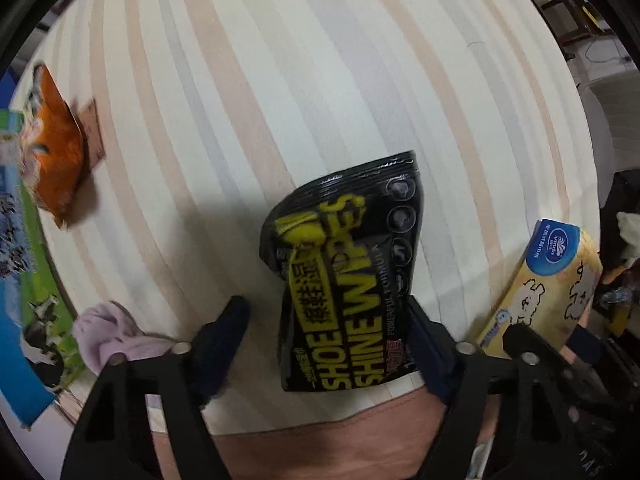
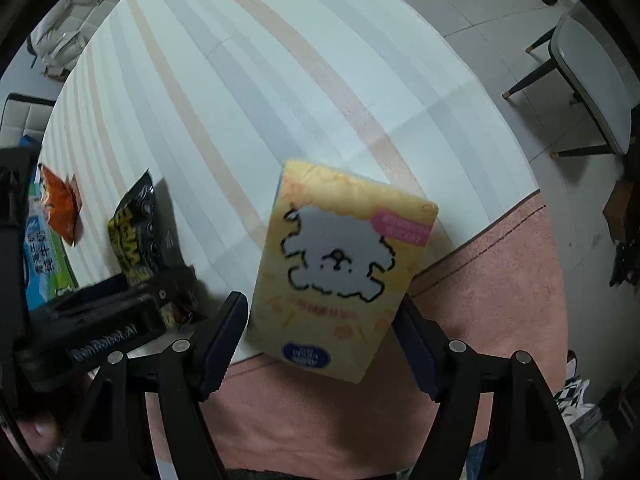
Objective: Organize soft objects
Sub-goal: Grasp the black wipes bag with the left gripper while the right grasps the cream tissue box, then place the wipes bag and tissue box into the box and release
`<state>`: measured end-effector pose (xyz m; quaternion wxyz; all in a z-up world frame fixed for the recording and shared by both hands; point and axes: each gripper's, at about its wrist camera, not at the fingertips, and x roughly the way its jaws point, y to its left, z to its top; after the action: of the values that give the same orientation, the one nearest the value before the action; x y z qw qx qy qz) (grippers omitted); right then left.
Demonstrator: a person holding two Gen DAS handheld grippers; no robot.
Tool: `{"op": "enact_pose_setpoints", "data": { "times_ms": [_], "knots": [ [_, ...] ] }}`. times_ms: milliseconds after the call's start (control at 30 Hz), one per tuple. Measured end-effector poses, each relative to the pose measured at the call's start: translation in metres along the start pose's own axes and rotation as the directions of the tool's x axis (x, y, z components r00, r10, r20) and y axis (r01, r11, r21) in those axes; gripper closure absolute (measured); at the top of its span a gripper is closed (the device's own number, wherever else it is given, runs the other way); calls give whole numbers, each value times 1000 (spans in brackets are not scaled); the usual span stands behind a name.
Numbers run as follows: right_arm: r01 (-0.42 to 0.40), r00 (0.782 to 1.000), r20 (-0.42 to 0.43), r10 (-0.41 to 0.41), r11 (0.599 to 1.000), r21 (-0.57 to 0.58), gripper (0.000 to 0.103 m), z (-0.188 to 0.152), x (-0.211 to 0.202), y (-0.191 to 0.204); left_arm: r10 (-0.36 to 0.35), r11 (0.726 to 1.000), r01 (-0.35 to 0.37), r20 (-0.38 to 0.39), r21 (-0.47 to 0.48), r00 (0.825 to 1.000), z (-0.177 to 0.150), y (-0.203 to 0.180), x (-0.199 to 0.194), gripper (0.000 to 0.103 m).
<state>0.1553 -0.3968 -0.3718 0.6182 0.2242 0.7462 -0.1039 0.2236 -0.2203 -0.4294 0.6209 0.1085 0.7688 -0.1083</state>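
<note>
- Your left tool (image 1: 326, 326) had its fingers spread wide, the black shoe wipes pack (image 1: 344, 280) sitting between them on the striped desk (image 1: 280, 80). The right finger looked like it touched the pack's edge, but it was hard to tell.
- Your right tool (image 2: 320, 328) was spread around the yellow tissue pack (image 2: 340, 268), which hung over the desk's near edge.
- An orange snack bag (image 1: 52, 152) lay well off to the left, and a lilac cloth (image 1: 112, 332) was just beside the left tool.
</note>
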Motion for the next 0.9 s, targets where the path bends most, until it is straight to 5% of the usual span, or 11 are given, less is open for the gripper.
{"op": "enact_pose_setpoints", "data": {
  "times_ms": [133,333,467,700,900],
  "knots": [
    [12,1000,8,-13,999,49,27,6,8,-1,29,999,-30,37,13,999,-3,-4,-9,58],
    [79,996,29,-80,996,40,37,8,15,5,24,1000,-24,85,3,996,-13,1,-26,63],
    [52,998,39,-53,998,28,37,-1,6,13,-9,1000,9,152,3,988,-29,14,-63,63],
    [-31,990,133,49,991,-132,37,-34,-58,73,-95,993,112,325,-35,941,-87,76,-157,63],
    [-101,972,163,167,930,-352,37,-73,-110,176,-81,980,150,424,-133,902,-128,169,-217,63]
  ]
}}
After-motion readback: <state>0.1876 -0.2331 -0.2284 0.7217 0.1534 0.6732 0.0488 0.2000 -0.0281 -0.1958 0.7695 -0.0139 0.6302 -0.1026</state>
